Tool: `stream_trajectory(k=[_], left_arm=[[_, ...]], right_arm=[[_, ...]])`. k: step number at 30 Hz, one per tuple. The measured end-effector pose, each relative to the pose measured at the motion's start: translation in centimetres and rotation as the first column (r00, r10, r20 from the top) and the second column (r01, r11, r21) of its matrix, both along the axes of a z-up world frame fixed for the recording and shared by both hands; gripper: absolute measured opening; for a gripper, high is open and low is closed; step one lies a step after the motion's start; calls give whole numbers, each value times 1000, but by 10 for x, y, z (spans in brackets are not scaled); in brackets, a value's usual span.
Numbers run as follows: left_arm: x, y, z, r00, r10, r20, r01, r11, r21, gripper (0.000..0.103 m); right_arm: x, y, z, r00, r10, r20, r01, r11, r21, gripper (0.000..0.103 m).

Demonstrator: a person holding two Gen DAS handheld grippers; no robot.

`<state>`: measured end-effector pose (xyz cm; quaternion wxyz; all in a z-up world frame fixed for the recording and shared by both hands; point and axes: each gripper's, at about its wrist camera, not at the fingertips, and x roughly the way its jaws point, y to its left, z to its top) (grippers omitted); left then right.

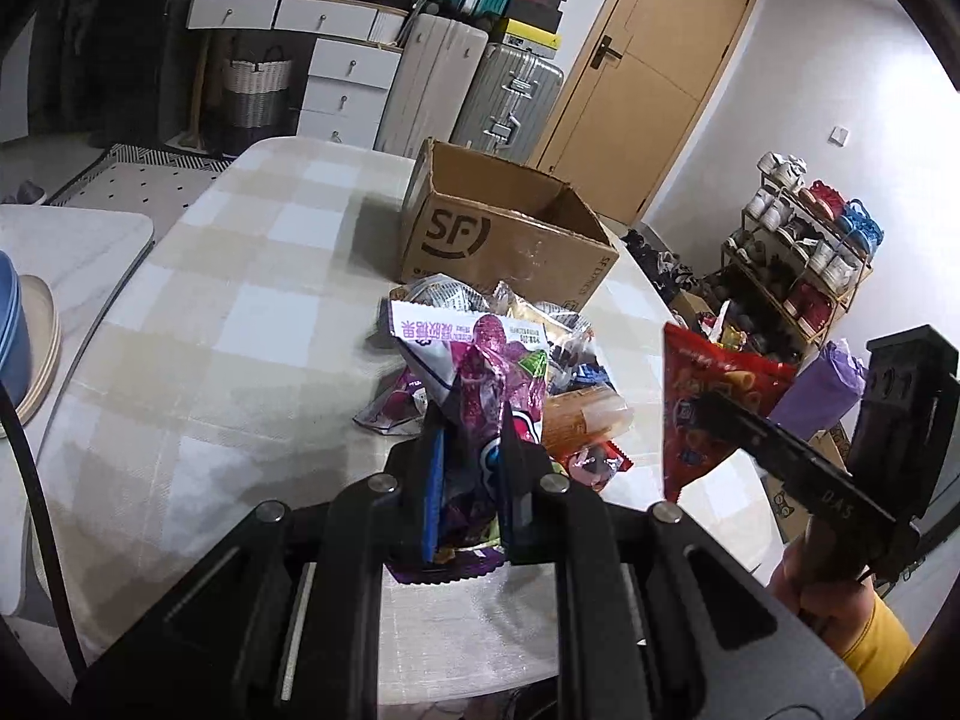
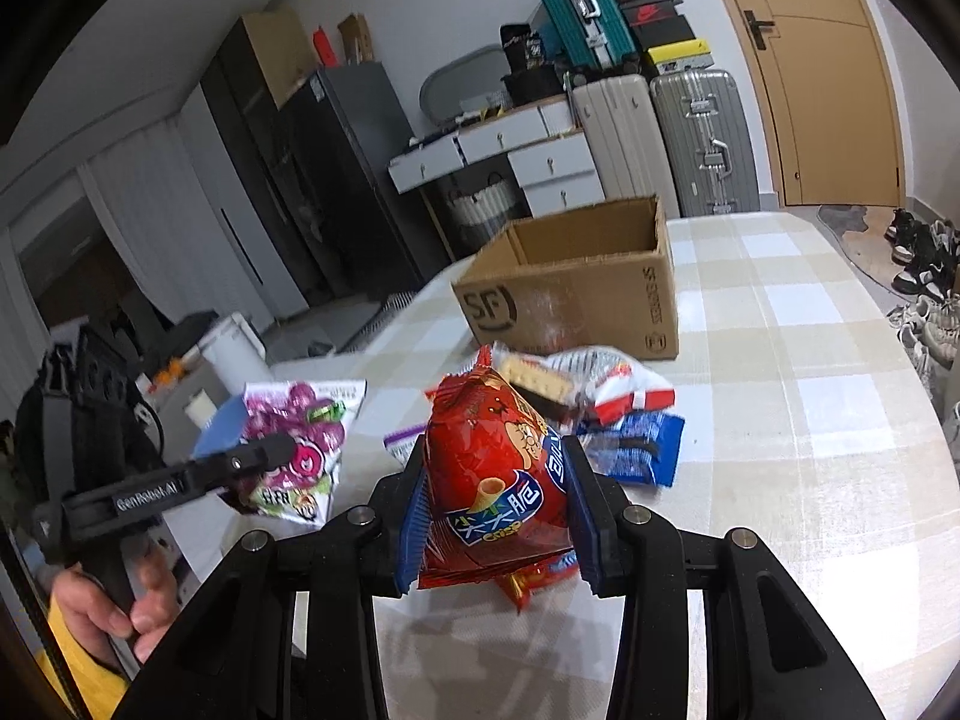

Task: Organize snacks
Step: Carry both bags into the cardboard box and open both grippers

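My left gripper (image 1: 471, 420) is shut on a purple grape-candy bag (image 1: 480, 372) and holds it above the checked table; it also shows in the right wrist view (image 2: 294, 438). My right gripper (image 2: 495, 456) is shut on a red crisp bag (image 2: 492, 468), also seen at the right of the left wrist view (image 1: 708, 396). A pile of loose snack packets (image 1: 558, 354) lies on the table in front of an open SF cardboard box (image 1: 510, 234), which the right wrist view shows as well (image 2: 576, 294).
The checked tablecloth (image 1: 210, 300) covers a round table. Stacked plates and a blue bowl (image 1: 24, 336) sit at the left. Suitcases (image 1: 480, 78), drawers, a door and a shoe rack (image 1: 798, 252) stand behind and to the right.
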<state>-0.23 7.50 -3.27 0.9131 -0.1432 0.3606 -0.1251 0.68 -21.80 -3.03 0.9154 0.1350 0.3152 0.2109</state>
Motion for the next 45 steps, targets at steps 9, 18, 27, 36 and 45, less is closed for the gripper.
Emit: stream_trajectory(k=[9,18,27,36,45], left_arm=[[1,-8,15,1000,-6,18,6,1000,-2,11],[25,-22,53,999,-39,31,39,999,-4,11],[87,-29,116,997,-46,67,44,999,28,11],[197,-53,121,993,-118,-18,119,987,104,11],[289,-81,89,992,-89,-93,104,979,176,12]], right_arm=[[-5,-20,17,999,-19,48,14,994,110,40],[8,-31,52,997,-22,78,13,993,117,40],[65,-25,98,995,2,98,-13,993,113,40],[149,-22,105,1000,-3,14,1,992,127,40],[216,-16,87,999,-37,-32,39,998,57,40]])
